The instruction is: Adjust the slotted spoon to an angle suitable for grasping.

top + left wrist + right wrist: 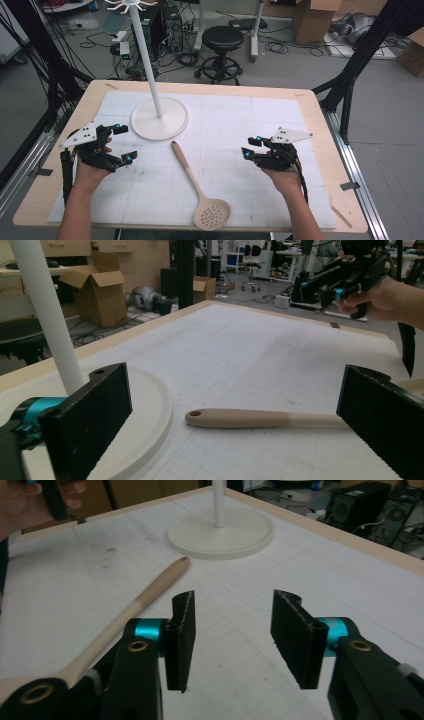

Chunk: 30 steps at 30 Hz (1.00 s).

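A slotted spoon [197,189] lies flat on the white gridded mat [240,125], between the two grippers and touched by neither. It is pale, matte, wood-coloured, with a long round handle ending in a small hanging hole and a round, perforated bowl nearest the person. The left gripper [123,143] has its jaws wide apart with nothing between them; its pads are flat, black and finely ribbed. In the left gripper view the handle [260,418] runs across between the jaws, farther off, and its bowl end is hidden behind one jaw. The right gripper [251,146] has its jaws partly apart, holding nothing; the spoon lies just off to its side, partly hidden by the gripper's body in the right gripper view. Beyond the left gripper stands a smooth white stand [159,118], a round disc base with a thin pole whose top is cut off.
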Available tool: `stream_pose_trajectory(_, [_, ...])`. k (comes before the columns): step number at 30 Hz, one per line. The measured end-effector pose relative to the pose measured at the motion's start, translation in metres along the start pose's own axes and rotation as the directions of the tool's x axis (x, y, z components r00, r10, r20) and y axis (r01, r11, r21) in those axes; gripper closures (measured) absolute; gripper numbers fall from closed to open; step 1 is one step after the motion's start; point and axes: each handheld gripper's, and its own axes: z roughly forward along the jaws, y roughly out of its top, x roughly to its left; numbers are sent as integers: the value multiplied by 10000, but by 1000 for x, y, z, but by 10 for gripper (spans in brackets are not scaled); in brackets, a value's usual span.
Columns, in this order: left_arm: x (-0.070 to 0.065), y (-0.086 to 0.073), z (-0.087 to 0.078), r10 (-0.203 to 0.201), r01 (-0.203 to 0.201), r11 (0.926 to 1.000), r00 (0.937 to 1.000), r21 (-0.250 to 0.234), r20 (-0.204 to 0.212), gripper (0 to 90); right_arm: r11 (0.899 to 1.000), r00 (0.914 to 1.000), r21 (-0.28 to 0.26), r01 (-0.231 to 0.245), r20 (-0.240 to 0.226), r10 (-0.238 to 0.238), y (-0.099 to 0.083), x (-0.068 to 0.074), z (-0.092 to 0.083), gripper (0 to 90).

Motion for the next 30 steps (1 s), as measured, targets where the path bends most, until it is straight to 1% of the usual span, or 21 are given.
stream_pose_trajectory(1, [0, 0, 0, 0, 0, 10000, 10000, 0, 0, 17, 10000, 10000, 0, 0, 0, 0, 0, 0, 0, 540])
stream_pose_trajectory(3, [0, 0, 0, 14, -14, 10000, 10000, -7, 5, 17, 9999, 9996, 100, 126, -247, -124, 4, 3, 6, 594])
stream_pose_trajectory(4, [0, 0, 1, 23, -23, 10000, 10000, 4, 12, 17, 9994, 9984, 189, 281, -497, -272, 8, 6, 11, 624])
stream_pose_trajectory(5, [0, 0, 1, 17, -17, 10000, 10000, -1, 15, 17, 9994, 9984, 189, 281, -497, -272, 8, 6, 11, 624])
stream_pose_trajectory(6, [0, 0, 1, 6, -6, 10000, 10000, 3, 9, 17, 9991, 9974, 266, 320, -652, -303, 10, 8, 14, 643])
stream_pose_trajectory(7, [0, 0, 1, 6, -6, 10000, 10000, 21, 24, 17, 9988, 9960, 318, 380, -820, -352, 12, 9, 17, 663])
stream_pose_trajectory(8, [0, 0, 1, 16, -16, 10000, 10000, 18, 22, 17, 9980, 9921, 398, 496, -1173, -447, 17, 13, 25, 698])
stream_pose_trajectory(9, [0, 1, 2, 23, -23, 10000, 10000, 30, 38, 17, 9973, 9900, 442, 587, -1311, -524, 19, 15, 27, 710])
stream_pose_trajectory(10, [0, 1, 2, 23, -23, 10000, 10000, 34, 36, 17, 9962, 9879, 505, 710, -1413, -632, 22, 17, 31, 723])
stream_pose_trajectory(11, [0, 1, 2, 28, -28, 10000, 10000, 42, 57, 17, 9962, 9879, 505, 710, -1413, -632, 22, 17, 31, 723])
stream_pose_trajectory(14, [0, 2, 2, 78, -79, 9999, 9999, 78, 84, 17, 9933, 9813, 621, 970, -1730, -850, 29, 24, 40, 756])
stream_pose_trajectory(16, [-1, 2, 3, 84, -84, 9999, 9999, 63, 90, 17, 9913, 9746, 774, 1066, -2056, -887, 33, 28, 47, 792])
stream_pose_trajectory(20, [0, 2, 3, 71, -72, 9999, 9999, 75, 111, 17, 9839, 9643, 1021, 1464, -2366, -1190, 37, 37, 59, 845])
stream_pose_trajectory(23, [0, 2, 3, 58, -58, 10000, 9999, 43, 105, 17, 9781, 9558, 1256, 1657, -2648, -1279, 38, 44, 71, 876])
stream_pose_trajectory(24, [0, 2, 3, 55, -55, 10000, 9999, 32, 110, 17, 9781, 9558, 1256, 1657, -2648, -1279, 38, 44, 71, 876])
stream_pose_trajectory(25, [0, 2, 3, 55, -55, 10000, 9999, 33, 111, 17, 9770, 9536, 1329, 1669, -2734, -1257, 38, 47, 74, 879])
stream_pose_trajectory(26, [0, 2, 3, 63, -64, 10000, 9999, 23, 122, 17, 9732, 9469, 1469, 1770, -2953, -1276, 37, 51, 80, 898])
stream_pose_trajectory(27, [0, 2, 3, 63, -64, 10000, 9999, 23, 122, 17, 9732, 9469, 1469, 1770, -2953, -1276, 37, 51, 80, 898])
stream_pose_trajectory(28, [0, 2, 3, 71, -71, 10000, 9999, 22, 118, 17, 9662, 9378, 1654, 1976, -3189, -1372, 37, 56, 86, 898])
stream_pose_trajectory(29, [0, 2, 3, 55, -55, 10000, 9999, 20, 112, 17, 9619, 9319, 1746, 2105, -3333, -1434, 36, 58, 90, 898])
stream_pose_trajectory(30, [0, 2, 2, 47, -48, 10000, 9999, 18, 110, 17, 9619, 9319, 1746, 2105, -3333, -1434, 36, 58, 90, 898])
